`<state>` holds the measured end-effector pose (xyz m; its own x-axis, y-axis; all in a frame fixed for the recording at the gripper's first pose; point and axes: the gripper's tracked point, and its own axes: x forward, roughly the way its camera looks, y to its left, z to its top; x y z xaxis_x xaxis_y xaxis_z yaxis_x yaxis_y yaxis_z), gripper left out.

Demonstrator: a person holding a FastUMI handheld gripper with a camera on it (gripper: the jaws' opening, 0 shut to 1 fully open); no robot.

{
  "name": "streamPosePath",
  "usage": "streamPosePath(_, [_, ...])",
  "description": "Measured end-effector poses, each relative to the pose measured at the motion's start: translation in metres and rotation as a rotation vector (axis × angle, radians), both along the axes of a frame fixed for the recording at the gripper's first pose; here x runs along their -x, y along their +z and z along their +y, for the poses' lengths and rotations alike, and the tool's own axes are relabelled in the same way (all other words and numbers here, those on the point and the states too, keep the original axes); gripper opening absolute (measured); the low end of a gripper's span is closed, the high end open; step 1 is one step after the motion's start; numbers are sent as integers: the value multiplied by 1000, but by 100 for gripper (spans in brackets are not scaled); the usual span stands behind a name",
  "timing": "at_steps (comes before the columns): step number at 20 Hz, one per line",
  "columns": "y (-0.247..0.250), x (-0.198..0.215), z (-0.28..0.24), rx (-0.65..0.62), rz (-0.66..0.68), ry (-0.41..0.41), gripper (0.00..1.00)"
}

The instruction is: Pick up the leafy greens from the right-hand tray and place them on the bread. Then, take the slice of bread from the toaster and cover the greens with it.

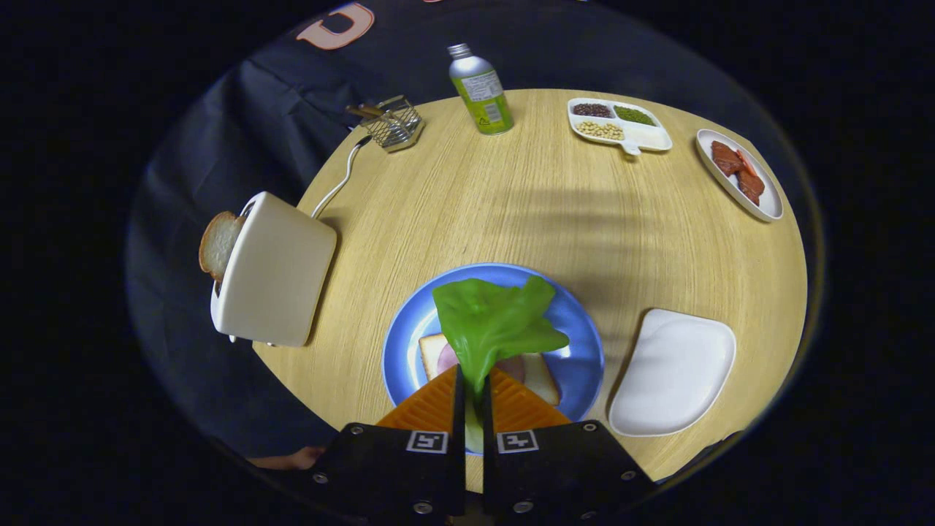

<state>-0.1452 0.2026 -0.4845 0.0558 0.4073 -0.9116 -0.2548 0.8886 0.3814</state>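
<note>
My gripper is shut on a leaf of green lettuce, which sticks out ahead of the fingers. The leaf hangs over a blue plate that holds a slice of bread with a pink slice of ham on it. Left of the plate stands a cream toaster with a slice of bread poking out of its slot. A white tray lies bare to the right of the plate.
Across the round wooden table stand a green bottle, a wire basket, a divided dish of beans and a plate of red meat slices. The toaster's white cord runs toward the basket.
</note>
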Motion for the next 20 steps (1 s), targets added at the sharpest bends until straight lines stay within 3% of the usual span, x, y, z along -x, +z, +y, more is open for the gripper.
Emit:
streamPosePath(3, [-5,4,3,22,-19,55,14])
streamPosePath(6, [-11,8,-1,66,-46,123,28])
streamPosePath(11, [-1,-1,-1,114,-125,161,53])
streamPosePath(16, [49,-25,22,66,-215,143,72])
streamPosePath(17, [61,-33,29,51,-230,139,81])
streamPosePath(20, [99,-48,57,6,-266,144,95])
